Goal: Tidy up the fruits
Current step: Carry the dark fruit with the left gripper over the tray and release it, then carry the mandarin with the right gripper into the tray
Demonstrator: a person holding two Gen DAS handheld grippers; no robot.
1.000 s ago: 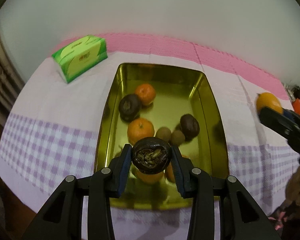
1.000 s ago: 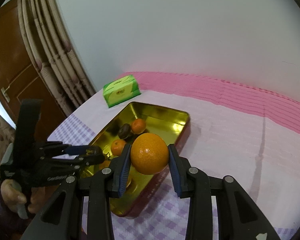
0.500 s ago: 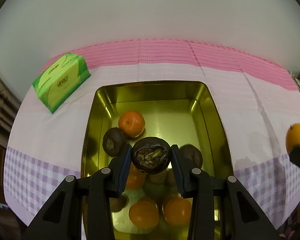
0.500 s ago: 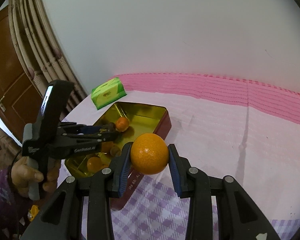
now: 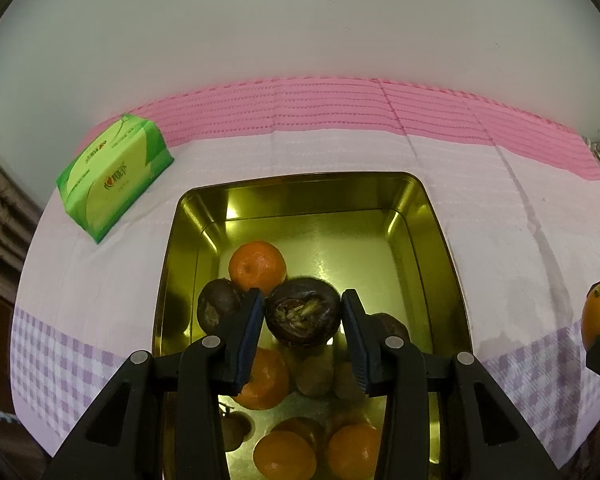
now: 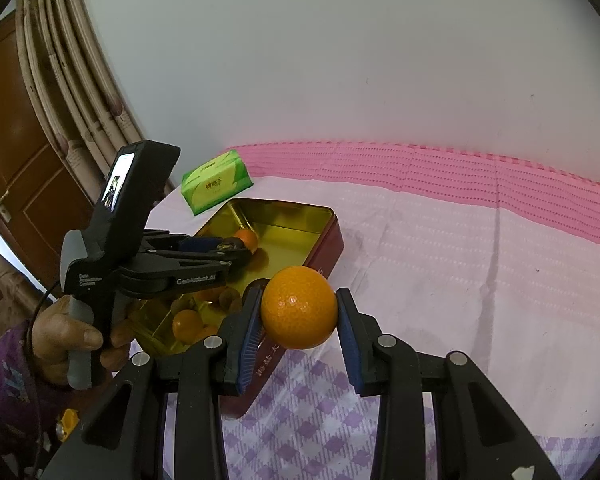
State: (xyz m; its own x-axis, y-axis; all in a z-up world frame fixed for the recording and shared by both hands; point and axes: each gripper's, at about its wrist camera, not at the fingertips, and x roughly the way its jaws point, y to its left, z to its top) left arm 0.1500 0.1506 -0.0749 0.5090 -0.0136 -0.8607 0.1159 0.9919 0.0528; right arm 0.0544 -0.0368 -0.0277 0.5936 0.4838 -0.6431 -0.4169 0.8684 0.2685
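Two fruits were in play: our left gripper (image 5: 303,318), jaws opening around the dark fruit (image 5: 302,312) at centre frame over the tin (image 5: 440,240), was releasing; our right gripper (image 6: 298,326), clamped on the orange (image 6: 299,307), should go next.

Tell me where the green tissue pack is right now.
In the left wrist view the green tissue pack lies on the tablecloth at upper left, beyond the far left corner of the gold tin, apart from it, near the pink band.

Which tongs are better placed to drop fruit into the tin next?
Left. The left tongs hold the dark fruit above the tin and are opening; the right tongs hold the orange beside it.
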